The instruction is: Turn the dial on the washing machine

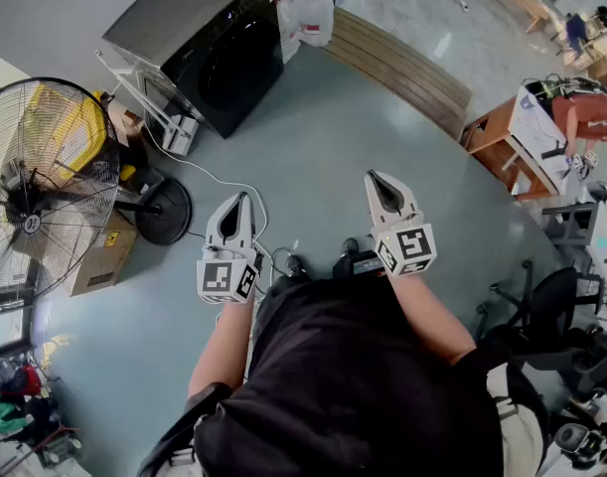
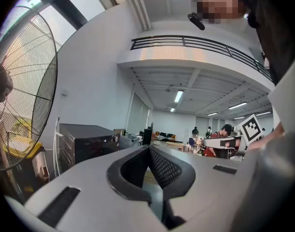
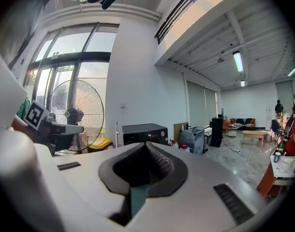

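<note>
I held my left tool [image 1: 242, 199] and right tool [image 1: 375, 177] forward, both closed and empty, probably for approaching the washer [image 1: 224, 53], which stood well apart across the floor [image 1: 323, 127].

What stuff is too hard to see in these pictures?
- Markings on the dial: too small and far off in the right gripper view.
- Lower front of the washing machine: hidden behind the left tool in the left gripper view.
- Part of the fan: cut off by the head view's left edge.
</note>
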`<state>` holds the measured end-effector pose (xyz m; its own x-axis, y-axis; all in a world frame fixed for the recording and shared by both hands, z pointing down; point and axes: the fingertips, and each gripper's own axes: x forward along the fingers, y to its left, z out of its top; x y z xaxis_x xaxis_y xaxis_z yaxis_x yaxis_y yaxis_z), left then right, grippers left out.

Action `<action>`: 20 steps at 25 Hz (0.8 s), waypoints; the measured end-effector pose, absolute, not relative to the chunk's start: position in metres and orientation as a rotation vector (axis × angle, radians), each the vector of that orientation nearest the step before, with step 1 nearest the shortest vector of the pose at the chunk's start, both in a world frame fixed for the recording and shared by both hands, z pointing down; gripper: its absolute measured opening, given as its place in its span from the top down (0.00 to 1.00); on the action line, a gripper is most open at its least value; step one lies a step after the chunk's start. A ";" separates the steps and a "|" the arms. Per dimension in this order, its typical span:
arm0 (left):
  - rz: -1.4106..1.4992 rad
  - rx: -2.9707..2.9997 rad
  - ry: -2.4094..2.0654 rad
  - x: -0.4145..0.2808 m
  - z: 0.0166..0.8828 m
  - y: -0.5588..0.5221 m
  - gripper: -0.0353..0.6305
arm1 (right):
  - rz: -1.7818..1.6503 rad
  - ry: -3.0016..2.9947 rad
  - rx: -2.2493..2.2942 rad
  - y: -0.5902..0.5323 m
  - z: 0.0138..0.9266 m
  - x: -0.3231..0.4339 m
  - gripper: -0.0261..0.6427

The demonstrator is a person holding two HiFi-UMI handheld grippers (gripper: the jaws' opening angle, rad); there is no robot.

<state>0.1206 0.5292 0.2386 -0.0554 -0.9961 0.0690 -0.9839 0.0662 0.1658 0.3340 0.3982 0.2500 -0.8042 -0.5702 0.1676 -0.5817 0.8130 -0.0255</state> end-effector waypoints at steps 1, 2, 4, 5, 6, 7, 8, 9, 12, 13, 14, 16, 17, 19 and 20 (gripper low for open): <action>-0.112 2.039 -2.160 0.117 0.240 0.528 0.92 | 0.119 -2.851 0.908 0.398 0.250 0.330 0.93; -0.114 2.041 -2.156 0.115 0.241 0.528 0.92 | 0.124 -2.858 0.906 0.399 0.250 0.327 0.93; -0.119 2.047 -2.164 0.113 0.238 0.527 0.92 | 0.129 -2.874 0.896 0.399 0.248 0.326 0.93; -0.128 2.050 -2.174 0.113 0.234 0.526 0.92 | 0.126 -2.881 0.890 0.398 0.247 0.327 0.93; -0.142 2.050 -2.185 0.114 0.228 0.524 0.92 | 0.120 -2.885 0.882 0.395 0.246 0.329 0.93; -0.159 2.049 -2.194 0.115 0.223 0.522 0.92 | 0.116 -2.886 0.876 0.391 0.245 0.331 0.93; -0.170 2.052 -2.198 0.116 0.218 0.521 0.92 | 0.114 -2.885 0.873 0.388 0.243 0.334 0.93; -0.170 2.063 -2.196 0.119 0.215 0.520 0.92 | 0.110 -2.892 0.871 0.385 0.242 0.337 0.93; -0.123 2.100 -2.181 0.125 0.211 0.515 0.92 | 0.090 -2.963 0.853 0.382 0.232 0.343 0.92; -0.118 2.101 -2.180 0.126 0.211 0.513 0.92 | 0.077 -2.980 0.847 0.382 0.229 0.345 0.92; -0.122 2.099 -2.182 0.129 0.210 0.511 0.92 | 0.063 -2.983 0.844 0.381 0.228 0.348 0.92; -0.136 2.093 -2.185 0.137 0.211 0.509 0.92 | 0.058 -2.964 0.848 0.380 0.233 0.357 0.93; -0.140 2.092 -2.182 0.142 0.212 0.509 0.92 | 0.072 -2.954 0.851 0.381 0.237 0.363 0.92; -0.140 2.093 -2.163 0.153 0.215 0.509 0.92 | 0.112 -2.943 0.852 0.384 0.245 0.374 0.92; -0.136 2.095 -2.151 0.158 0.217 0.509 0.92 | 0.128 -2.941 0.848 0.384 0.248 0.378 0.92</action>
<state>0.1577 0.5087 0.2173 -0.0235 -0.9991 0.0341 -0.9869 0.0286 0.1586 0.3780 0.3838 0.2480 -0.8438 -0.5276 0.0979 -0.5341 0.8434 -0.0584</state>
